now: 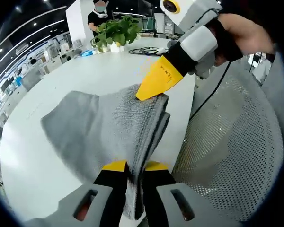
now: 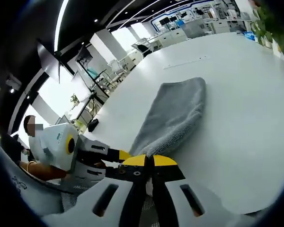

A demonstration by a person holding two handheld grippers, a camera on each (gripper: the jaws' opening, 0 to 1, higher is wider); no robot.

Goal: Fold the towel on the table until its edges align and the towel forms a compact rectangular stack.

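A: Where is the towel?

B: A grey towel [image 1: 99, 127] lies on a white table [image 1: 47, 85], folded over on itself, with its layered edge at the table's near right edge. In the right gripper view the same towel [image 2: 173, 116] stretches away from the camera across the table [image 2: 236, 94].

A: What are the grippers doing?

B: In the left gripper view, the left gripper [image 1: 134, 166] has its yellow-tipped jaws pressed together on the near edge of the towel, with grey cloth pinched between them. The right gripper [image 1: 151, 87] comes in from the upper right, held by a gloved hand [image 1: 236, 38]; its yellow tip touches the folded edge farther along. In the right gripper view, the right gripper [image 2: 149, 161] has its jaws closed on the towel's near end, and the left gripper [image 2: 111, 156] sits just to its left.

A: And around them?

B: A white mesh chair [image 1: 232, 142] stands right of the table. A leafy potted plant [image 1: 116, 30] and black cables [image 1: 146, 50] sit at the far end. A person [image 1: 99, 14] stands beyond the plant.
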